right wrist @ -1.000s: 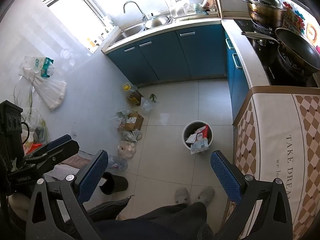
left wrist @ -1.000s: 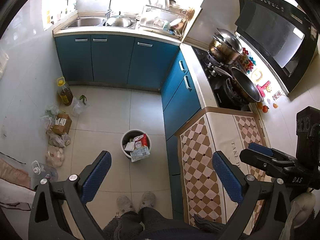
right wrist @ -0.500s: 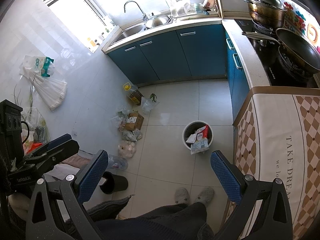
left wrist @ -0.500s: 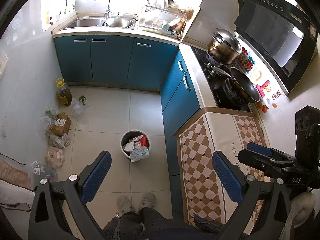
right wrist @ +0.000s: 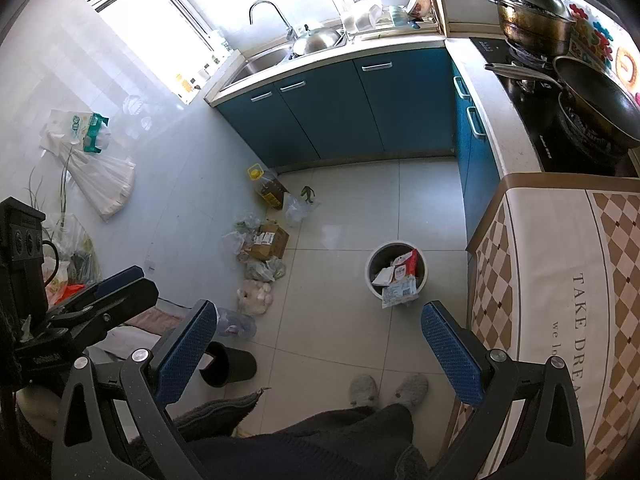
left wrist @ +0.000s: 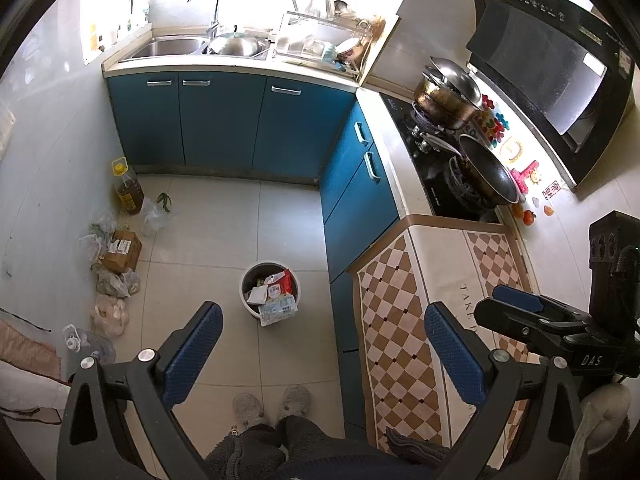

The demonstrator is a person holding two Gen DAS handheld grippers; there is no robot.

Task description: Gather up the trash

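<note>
A round bin (left wrist: 245,280) (right wrist: 372,258) stuffed with wrappers stands on the tiled floor far below both grippers. Loose trash lies along the left wall: a cardboard box (left wrist: 120,250) (right wrist: 269,242), crumpled plastic bags (left wrist: 114,282) (right wrist: 264,270) and a clear plastic bottle (left wrist: 86,346) (right wrist: 236,326). My left gripper (left wrist: 322,346) is open, held high, nothing between its blue pads. My right gripper (right wrist: 320,340) is open and empty too. Each gripper shows at the edge of the other's view.
Blue cabinets (left wrist: 224,120) with a sink run along the far wall; a stove with pans (left wrist: 480,172) and a checkered counter cloth (left wrist: 404,320) sit at right. An oil bottle (left wrist: 128,192) stands by the wall. A person's slippered feet (left wrist: 272,402) are below. A black bin (right wrist: 228,364) lies near them.
</note>
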